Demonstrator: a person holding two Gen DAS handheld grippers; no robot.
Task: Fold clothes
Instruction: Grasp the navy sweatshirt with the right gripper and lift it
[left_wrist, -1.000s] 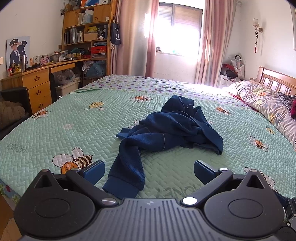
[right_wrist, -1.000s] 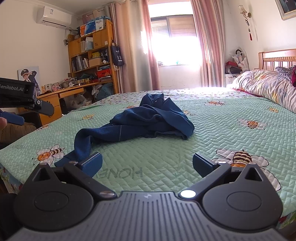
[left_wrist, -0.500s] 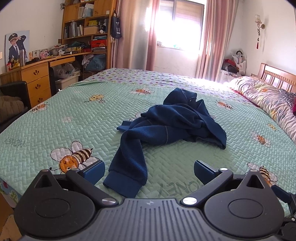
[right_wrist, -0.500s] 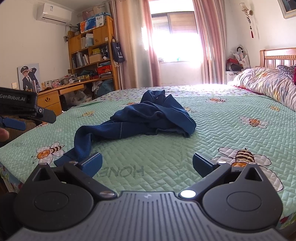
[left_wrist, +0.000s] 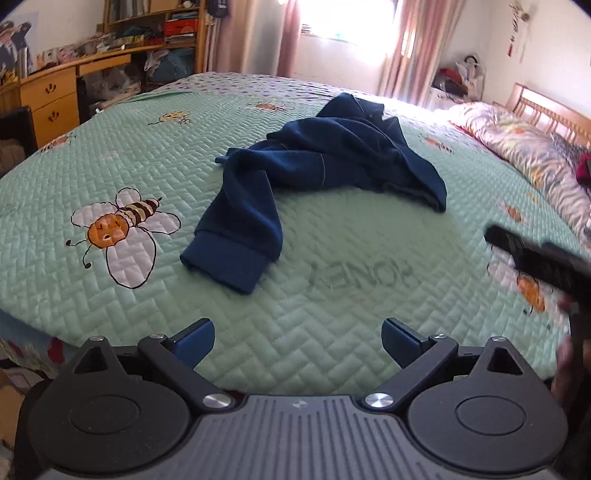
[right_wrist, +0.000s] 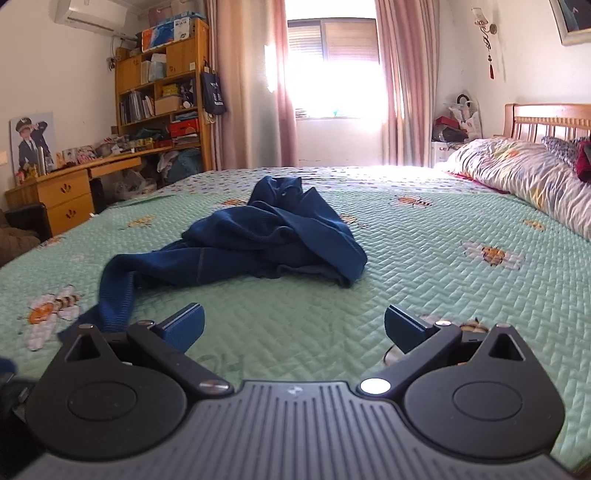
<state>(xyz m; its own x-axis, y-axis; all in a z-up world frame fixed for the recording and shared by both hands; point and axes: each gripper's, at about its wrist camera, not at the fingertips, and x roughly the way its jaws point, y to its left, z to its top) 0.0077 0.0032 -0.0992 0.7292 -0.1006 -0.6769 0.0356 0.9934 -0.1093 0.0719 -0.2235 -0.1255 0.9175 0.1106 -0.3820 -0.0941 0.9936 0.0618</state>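
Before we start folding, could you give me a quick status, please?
Both hand-held grippers open, empty. Blue garment crumpled on bedspread, untouched. Nothing in the way.

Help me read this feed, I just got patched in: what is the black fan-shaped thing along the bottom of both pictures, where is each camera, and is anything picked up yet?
Each picture comes from a fisheye camera mounted on a handheld two-finger gripper, one per hand of a person; there is no robot arm. The black shape at the bottom is the gripper's own body, with its blue-tipped fingers pointing forward.

The left wrist view shows the left gripper, jaws wide apart with nothing between them. The dark blurred object at its right edge is the right gripper's body. The right wrist view shows the right gripper, also open and empty.

Ahead of both lies a crumpled dark blue sweater on the green bee-patterned bedspread, one sleeve stretched toward the cameras. Nothing is held yet.
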